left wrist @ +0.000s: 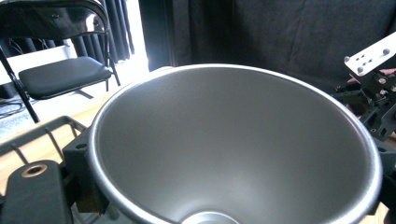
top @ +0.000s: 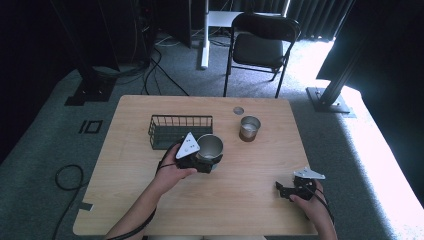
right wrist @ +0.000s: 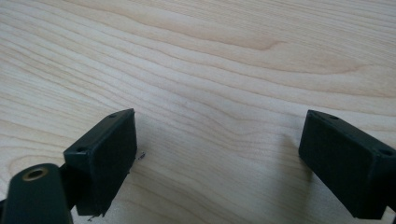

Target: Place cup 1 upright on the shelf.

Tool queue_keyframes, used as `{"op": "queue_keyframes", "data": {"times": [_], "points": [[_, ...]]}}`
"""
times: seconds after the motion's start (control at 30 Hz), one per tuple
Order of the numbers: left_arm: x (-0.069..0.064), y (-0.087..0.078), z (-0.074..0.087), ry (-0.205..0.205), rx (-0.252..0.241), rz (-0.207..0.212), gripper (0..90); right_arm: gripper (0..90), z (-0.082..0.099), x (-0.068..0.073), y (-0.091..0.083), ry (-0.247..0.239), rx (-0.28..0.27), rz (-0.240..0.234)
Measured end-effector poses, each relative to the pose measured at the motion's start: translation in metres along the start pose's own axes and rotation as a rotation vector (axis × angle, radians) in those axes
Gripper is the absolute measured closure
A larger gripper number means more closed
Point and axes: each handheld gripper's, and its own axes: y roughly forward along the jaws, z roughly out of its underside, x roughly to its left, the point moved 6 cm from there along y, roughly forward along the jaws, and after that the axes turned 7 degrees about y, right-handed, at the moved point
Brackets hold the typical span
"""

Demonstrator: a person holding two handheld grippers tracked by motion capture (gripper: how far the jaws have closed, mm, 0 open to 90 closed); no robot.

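On a pale wooden surface (top: pixel 240 195), beside a wire basket (top: pixel 172 131), a light, rigid, slippery steel cup (top: pixel 210 146) is clamped by the left hand-held gripper (top: pixel 202 160) across its wall, judged best held there, while the right hand-held gripper (top: pixel 290 190) is held open.

An empty silver metal cup (top: pixel 210 145), upright, sits mid-table just beside the wire basket (top: pixel 170 129).

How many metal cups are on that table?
2. One metal cup sits between the jaws of the left gripper, beside the wire basket. The other cup stands alone farther back, near a small round lid.
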Motion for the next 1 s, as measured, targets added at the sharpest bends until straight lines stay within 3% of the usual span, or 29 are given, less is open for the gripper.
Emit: {"op": "queue_keyframes", "data": {"times": [0.37,0.73,0.83,0.87,1.0], "points": [[0.025,-0.012,-0.022,0.004,-0.010,-0.067,13.1,11.0,0.000,0.000,0.000,-0.002,0.000,0.000],[0.047,-0.018,-0.034,0.014,-0.016,-0.134,13.1,11.0,0.000,0.000,0.000,0.000,0.000,0.000],[0.053,-0.020,-0.036,-0.007,-0.026,-0.150,13.1,11.0,0.000,0.000,0.000,0.001,0.000,0.000],[0.062,-0.023,-0.039,-0.010,-0.034,-0.193,13.1,11.0,0.000,0.000,0.000,0.000,0.000,0.000],[0.077,-0.028,-0.043,-0.028,-0.051,-0.267,13.1,11.0,0.000,0.000,0.000,0.000,0.000,0.000]]}}
